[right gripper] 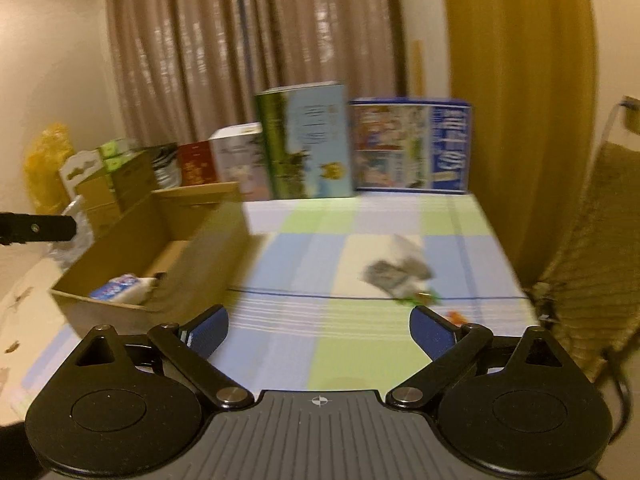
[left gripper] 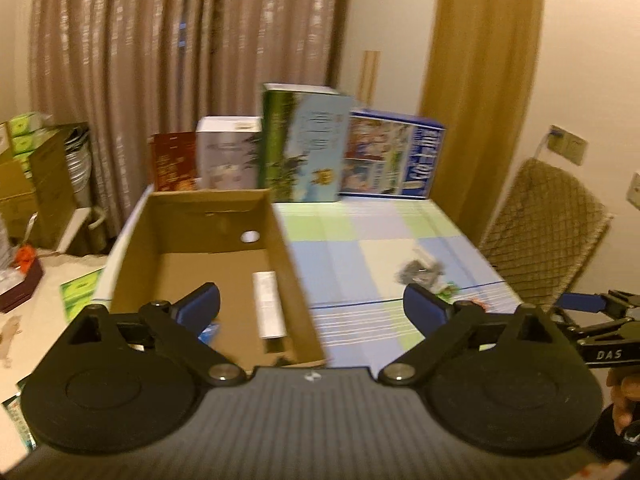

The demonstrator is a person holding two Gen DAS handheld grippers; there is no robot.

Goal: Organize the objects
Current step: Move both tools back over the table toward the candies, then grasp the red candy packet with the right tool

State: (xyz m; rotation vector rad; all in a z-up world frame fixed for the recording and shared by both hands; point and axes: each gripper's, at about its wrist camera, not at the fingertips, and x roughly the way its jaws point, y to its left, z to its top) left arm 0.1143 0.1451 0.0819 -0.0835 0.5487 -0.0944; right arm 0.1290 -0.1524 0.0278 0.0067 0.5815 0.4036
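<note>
An open cardboard box [left gripper: 284, 248] stands on the left of the checked tablecloth [left gripper: 360, 240]. Inside it lie a white tube-like item [left gripper: 269, 304] and a blue-and-white packet [right gripper: 116, 286]. A grey crumpled packet [left gripper: 420, 272] and small green [right gripper: 420, 299] and orange [right gripper: 456, 317] bits lie on the cloth to the right. My left gripper [left gripper: 312, 308] is open and empty over the box's near right corner. My right gripper [right gripper: 320, 330] is open and empty above the cloth, short of the grey packet [right gripper: 394, 276]. It also shows at the right edge of the left wrist view [left gripper: 600, 316].
Several upright boxes line the table's far edge: a green-blue one [left gripper: 304, 148], a blue one [left gripper: 394, 156], a white one [left gripper: 228, 156]. A woven chair [left gripper: 544, 232] stands right of the table. Cartons [left gripper: 36, 184] stack on the left. Curtains hang behind.
</note>
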